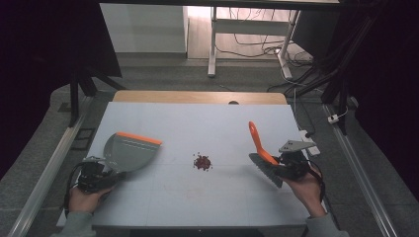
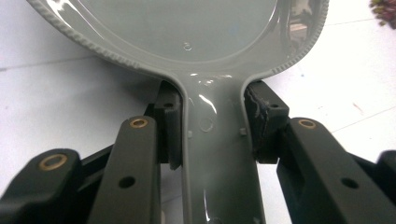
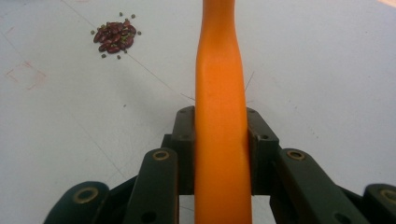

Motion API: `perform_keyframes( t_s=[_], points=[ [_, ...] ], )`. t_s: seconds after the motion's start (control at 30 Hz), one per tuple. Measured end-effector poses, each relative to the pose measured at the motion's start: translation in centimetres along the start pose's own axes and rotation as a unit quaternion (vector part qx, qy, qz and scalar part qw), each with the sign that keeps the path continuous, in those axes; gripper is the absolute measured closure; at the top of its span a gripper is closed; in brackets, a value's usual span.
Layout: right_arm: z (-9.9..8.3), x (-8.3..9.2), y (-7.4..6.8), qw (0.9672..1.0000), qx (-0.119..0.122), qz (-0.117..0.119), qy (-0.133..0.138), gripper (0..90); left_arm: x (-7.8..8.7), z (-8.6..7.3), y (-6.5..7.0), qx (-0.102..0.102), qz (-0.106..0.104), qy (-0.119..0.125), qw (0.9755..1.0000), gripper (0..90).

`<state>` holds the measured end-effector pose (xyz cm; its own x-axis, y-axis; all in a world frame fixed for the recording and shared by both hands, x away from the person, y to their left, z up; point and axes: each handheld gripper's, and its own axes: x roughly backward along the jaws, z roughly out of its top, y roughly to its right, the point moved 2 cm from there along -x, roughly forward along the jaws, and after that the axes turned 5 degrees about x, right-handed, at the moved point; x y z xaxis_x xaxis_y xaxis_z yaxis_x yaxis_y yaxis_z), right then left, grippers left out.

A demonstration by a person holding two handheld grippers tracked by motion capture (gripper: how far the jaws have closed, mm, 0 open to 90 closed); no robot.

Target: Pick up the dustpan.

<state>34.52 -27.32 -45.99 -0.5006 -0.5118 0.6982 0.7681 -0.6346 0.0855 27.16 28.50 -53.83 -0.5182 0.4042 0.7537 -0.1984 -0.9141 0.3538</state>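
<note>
two tools gripped: left gripper [image 1: 101, 173] clamped on dustpan [image 1: 129, 152] handle, right gripper [image 1: 289, 165] pinching brush [image 1: 262, 153] handle. bean pile [image 1: 202, 162] between them on table [image 1: 197, 123], right of pan mouth, left of bristles, roughly equidistant.

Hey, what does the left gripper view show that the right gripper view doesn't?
Left gripper view alone: the glossy grey plastic dustpan, its handle pinched between the left gripper's black fingers.
Right gripper view alone: the orange plastic brush handle, clamped in the right gripper.
Both: the white tabletop and the small pile of dark red beans, at the left gripper view's top right corner.
</note>
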Motion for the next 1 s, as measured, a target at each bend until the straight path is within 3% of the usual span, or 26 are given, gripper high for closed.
perform_keyframes(
  t_s=[0.23, 0.67, 1.0],
  points=[
    [0.1, 0.1, -0.1, 1.0, 0.0, -0.001, 0.005, 70.5, 0.4, 0.2, -0.1, -0.03, -0.022, 0.008, 0.9993, 61.5],
    [0.3, 0.4, 0.0, 0.9998, -0.003, -0.013, 0.016, 70.4, 1.1, 1.1, 0.0, -0.066, -0.049, 0.034, 0.996, 61.5],
    [0.4, 0.2, 0.0, 0.9997, -0.011, -0.013, 0.02, 70.4, 1.2, 1.1, 1.2, -0.089, -0.062, 0.02, 0.9939, 61.5]
  ],
)
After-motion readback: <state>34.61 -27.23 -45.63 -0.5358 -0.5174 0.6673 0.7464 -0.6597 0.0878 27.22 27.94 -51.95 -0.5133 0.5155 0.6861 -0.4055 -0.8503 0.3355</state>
